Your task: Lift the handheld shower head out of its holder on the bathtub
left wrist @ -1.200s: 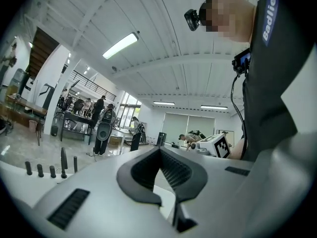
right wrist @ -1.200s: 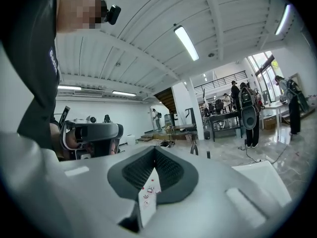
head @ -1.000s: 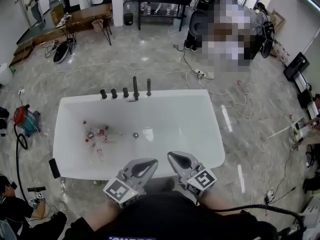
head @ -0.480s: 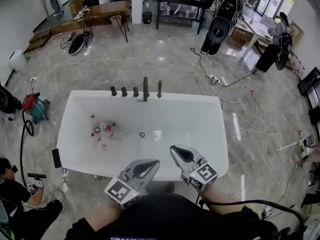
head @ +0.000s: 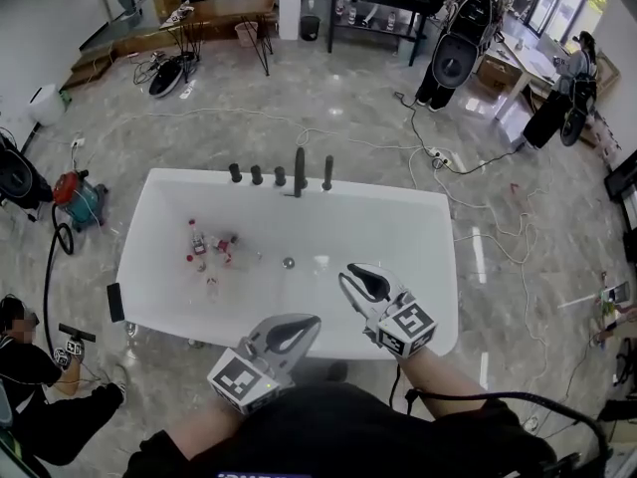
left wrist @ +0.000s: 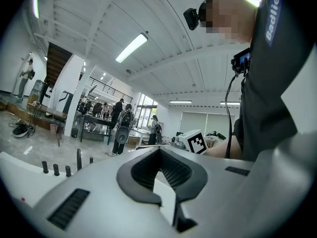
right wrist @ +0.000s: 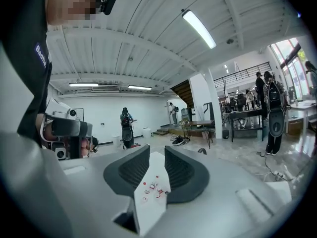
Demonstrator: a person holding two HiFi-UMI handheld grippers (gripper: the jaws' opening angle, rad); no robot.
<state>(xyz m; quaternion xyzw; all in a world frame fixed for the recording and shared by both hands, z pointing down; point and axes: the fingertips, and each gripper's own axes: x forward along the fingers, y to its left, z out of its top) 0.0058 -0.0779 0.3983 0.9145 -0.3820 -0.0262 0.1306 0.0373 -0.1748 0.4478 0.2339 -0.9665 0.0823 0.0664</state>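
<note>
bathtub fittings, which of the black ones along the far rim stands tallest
The fourth post from the left, between the three short knobs and the slimmer end post; it rises above all of them.

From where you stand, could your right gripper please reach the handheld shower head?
Probably not yet: the shower head stands on the tub's far rim; the right gripper, empty jaws just opening, hovers over the near side. Nothing intervenes.

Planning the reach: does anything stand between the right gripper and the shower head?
Nothing visible. Only the open bathtub lies between the shower head and the right gripper, whose empty jaws have just been opening.
</note>
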